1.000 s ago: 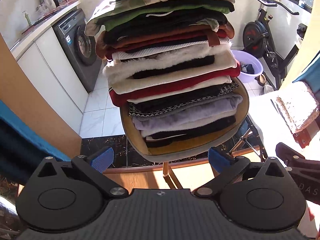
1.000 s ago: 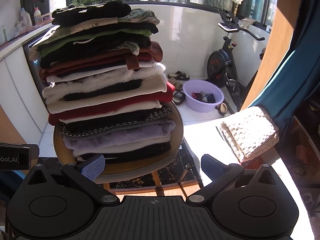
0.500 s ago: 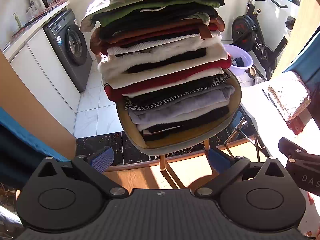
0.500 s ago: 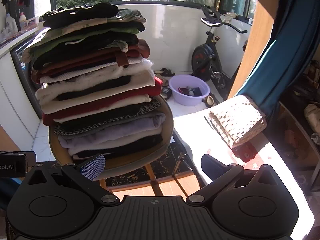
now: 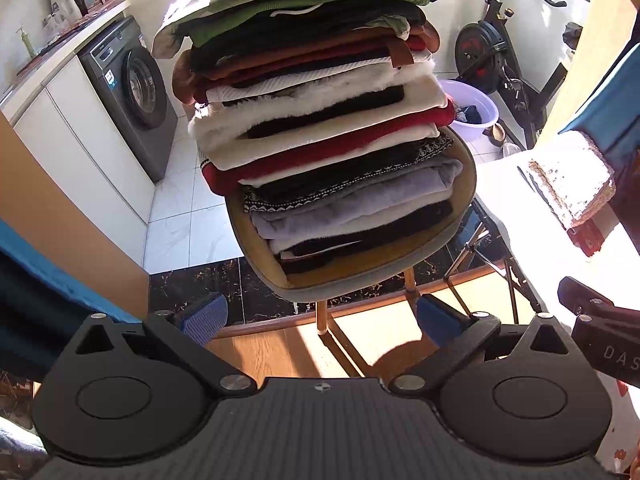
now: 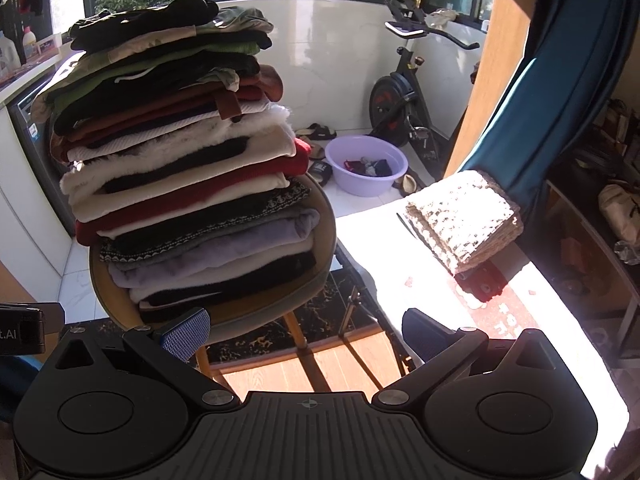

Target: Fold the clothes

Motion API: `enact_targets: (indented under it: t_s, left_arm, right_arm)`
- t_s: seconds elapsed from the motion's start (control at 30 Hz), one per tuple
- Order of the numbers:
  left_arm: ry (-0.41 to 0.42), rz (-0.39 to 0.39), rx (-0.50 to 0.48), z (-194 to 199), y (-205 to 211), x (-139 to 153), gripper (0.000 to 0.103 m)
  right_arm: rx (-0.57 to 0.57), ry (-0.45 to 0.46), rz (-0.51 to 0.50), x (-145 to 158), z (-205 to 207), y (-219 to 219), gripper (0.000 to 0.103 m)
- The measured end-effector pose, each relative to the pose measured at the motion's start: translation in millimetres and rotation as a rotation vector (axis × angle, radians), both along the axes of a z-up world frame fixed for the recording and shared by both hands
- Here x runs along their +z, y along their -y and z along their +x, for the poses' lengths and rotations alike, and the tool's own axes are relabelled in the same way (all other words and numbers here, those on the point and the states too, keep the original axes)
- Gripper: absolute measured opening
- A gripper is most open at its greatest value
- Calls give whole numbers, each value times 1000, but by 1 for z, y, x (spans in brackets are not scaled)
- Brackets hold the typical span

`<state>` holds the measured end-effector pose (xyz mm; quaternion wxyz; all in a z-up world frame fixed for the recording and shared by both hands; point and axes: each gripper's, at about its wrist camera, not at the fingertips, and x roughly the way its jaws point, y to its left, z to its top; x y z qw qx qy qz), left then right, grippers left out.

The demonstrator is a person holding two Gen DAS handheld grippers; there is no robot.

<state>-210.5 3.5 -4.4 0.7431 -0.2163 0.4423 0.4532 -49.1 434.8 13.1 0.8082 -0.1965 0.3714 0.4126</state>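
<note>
while both tongs hang in open air short of the chair, the scene reads so:

left tongs [image 5: 318, 316]: spread wide, blue pads far apart, nothing between them; wooden floor [image 5: 280, 354] shows through the gap.
right tongs [image 6: 306, 330]: likewise spread wide and holding nothing; its left pad sits in front of the chair's near rim in the picture, whether touching i cannot tell.
stack of folded clothes [image 6: 192, 184]: tall pile on the round chair [image 6: 326, 240], many layers, black on top, then green, brown, white fleece, red, patterned black, grey, black at the base.
stack edges: upper layers overhang the chair seat on the left side; the pile leans a little toward the washing machine [image 5: 132, 96]; the folded edges face the cameras.
folded towel [image 6: 464, 220]: speckled white, lying on the white worktop [image 6: 532, 300] to the right of the chair, its far corner against the teal curtain [image 6: 560, 100].
worktop edge: its left edge stands just beside the chair, a narrow gap between them where the folding legs show.
open room: bare worktop in front of the towel, sunlit; clear floor below the tongs and tiled floor left of the chair.
beyond: purple basin [image 6: 366, 164] and exercise bike [image 6: 404, 96] well apart, behind the chair.
</note>
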Motion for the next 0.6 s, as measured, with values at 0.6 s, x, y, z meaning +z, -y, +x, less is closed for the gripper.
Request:
enact_targets:
  t_s: [0.6]
  left_arm:
    - [47, 44, -31, 7, 8, 11, 103]
  right_arm:
    - [32, 38, 17, 8, -5, 6, 102]
